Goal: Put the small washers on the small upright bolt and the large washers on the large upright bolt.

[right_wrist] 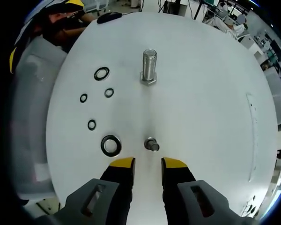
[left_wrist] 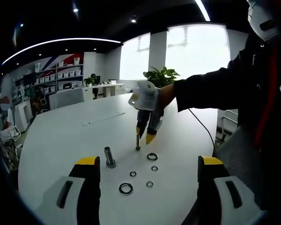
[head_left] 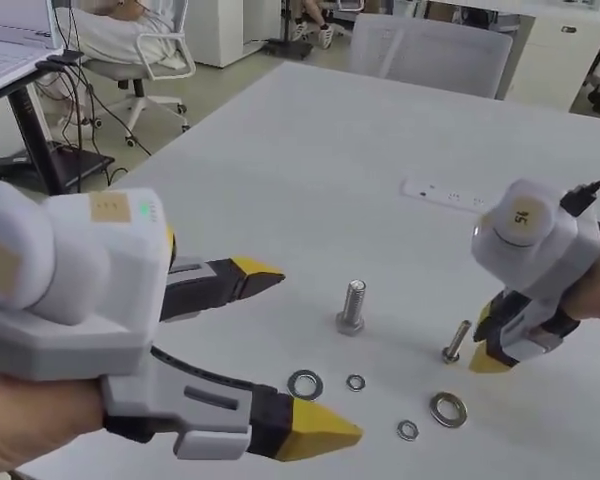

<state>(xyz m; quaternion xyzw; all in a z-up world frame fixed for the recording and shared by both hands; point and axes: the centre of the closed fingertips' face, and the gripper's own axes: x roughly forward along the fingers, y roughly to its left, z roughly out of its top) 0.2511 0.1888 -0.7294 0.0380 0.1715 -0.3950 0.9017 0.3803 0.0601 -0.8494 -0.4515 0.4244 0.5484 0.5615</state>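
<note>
On the white table [head_left: 310, 170] the large bolt [head_left: 351, 305] stands upright, and the small bolt [head_left: 455, 343] stands to its right. Two large washers [head_left: 305, 384] [head_left: 448, 408] and small washers [head_left: 356, 382] [head_left: 408, 430] lie flat in front of them. My right gripper [head_left: 490, 352] hangs just right of the small bolt's top, jaws a little apart and holding nothing. In the right gripper view the small bolt [right_wrist: 151, 144] sits just beyond the right gripper [right_wrist: 147, 163]. My left gripper [head_left: 300, 350] hovers wide open, level with the washers and left of them.
A flat white strip [head_left: 445, 195] lies on the table behind the bolts. A grey chair [head_left: 430, 55] stands at the far edge. A desk with a laptop [head_left: 10, 45] and an office chair [head_left: 140, 60] are off to the left.
</note>
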